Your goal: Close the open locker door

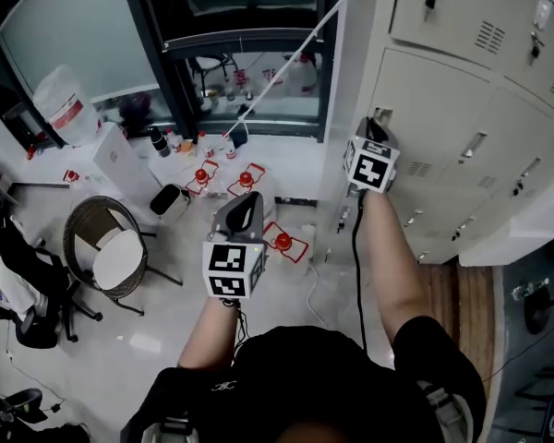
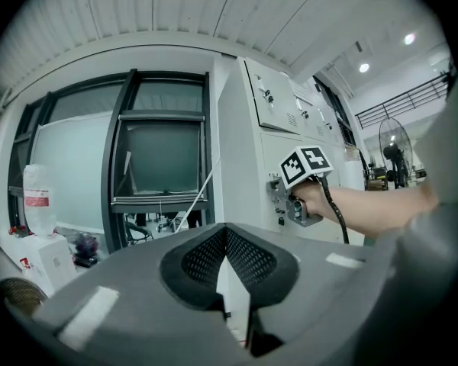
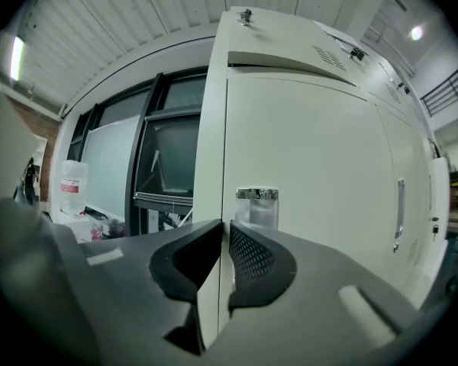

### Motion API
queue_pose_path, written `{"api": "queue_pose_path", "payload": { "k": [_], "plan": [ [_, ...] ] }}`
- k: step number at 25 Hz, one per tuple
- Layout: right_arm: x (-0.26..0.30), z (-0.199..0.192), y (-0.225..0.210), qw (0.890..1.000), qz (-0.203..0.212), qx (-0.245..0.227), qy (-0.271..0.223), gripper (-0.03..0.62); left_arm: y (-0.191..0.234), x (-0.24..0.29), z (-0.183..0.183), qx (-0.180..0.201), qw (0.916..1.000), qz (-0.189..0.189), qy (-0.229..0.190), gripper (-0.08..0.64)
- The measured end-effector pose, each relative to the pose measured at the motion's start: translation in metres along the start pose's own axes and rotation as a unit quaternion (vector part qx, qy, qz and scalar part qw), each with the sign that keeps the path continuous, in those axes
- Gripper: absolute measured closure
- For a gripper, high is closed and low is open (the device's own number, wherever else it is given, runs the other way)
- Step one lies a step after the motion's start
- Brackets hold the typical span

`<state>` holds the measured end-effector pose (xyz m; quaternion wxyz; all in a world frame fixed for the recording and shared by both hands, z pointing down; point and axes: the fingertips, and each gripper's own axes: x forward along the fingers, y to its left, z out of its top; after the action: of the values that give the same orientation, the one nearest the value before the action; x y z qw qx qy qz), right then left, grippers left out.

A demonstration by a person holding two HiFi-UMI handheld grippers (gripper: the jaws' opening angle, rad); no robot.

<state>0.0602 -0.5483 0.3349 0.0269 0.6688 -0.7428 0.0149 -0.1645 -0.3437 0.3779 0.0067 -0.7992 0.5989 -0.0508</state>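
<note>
Lockers [image 1: 443, 81] rose at two o'clock. The right gripper [image 3: 223, 231], jaws barely apart, faced the locker door [image 3: 313, 174]; pushing squarely near its latch [image 3: 256, 197] seemed best.

The lockers [image 1: 443, 90] are cream, and the door [image 3: 313, 174] is the same plain cream with a shiny chrome latch [image 3: 256, 195]. The left claw [image 1: 245, 201] and the right claw [image 1: 377, 123] are grey, with black mesh-patterned pads [image 3: 252, 258]. Each cube [image 1: 233, 268] carries black-and-white square markers. Left of the lockers the window frame [image 1: 166, 53] is black and the floor [image 1: 286, 164] is pale white, dotted with red-topped things [image 1: 246, 180]. At the lockers' foot runs a brown wood strip [image 1: 471, 312]. The shirt [image 1: 314, 386] is black.
</note>
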Motion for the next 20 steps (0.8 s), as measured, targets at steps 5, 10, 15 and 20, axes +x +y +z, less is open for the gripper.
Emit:
{"api": "queue_pose_path", "payload": {
  "k": [5, 10, 15, 20],
  "plan": [
    [0.001, 0.002, 0.003, 1.000, 0.023, -0.016, -0.009, 0.580, 0.002, -0.005, 0.002, -0.005, 0.9999, 0.013, -0.003, 0.559],
    [-0.023, 0.010, 0.002, 0.998, 0.047, -0.013, -0.033, 0.581, -0.003, -0.011, 0.004, -0.009, 0.9998, 0.019, -0.003, 0.560],
    [-0.080, 0.024, 0.000, 0.994, 0.070, -0.017, -0.078, 0.581, -0.021, -0.015, 0.004, -0.013, 0.9997, 0.018, -0.003, 0.560],
    [-0.140, 0.007, -0.011, 0.990, 0.104, -0.007, -0.090, 0.580, -0.053, -0.013, 0.004, -0.017, 0.9998, 0.010, -0.001, 0.559]
  ]
}}
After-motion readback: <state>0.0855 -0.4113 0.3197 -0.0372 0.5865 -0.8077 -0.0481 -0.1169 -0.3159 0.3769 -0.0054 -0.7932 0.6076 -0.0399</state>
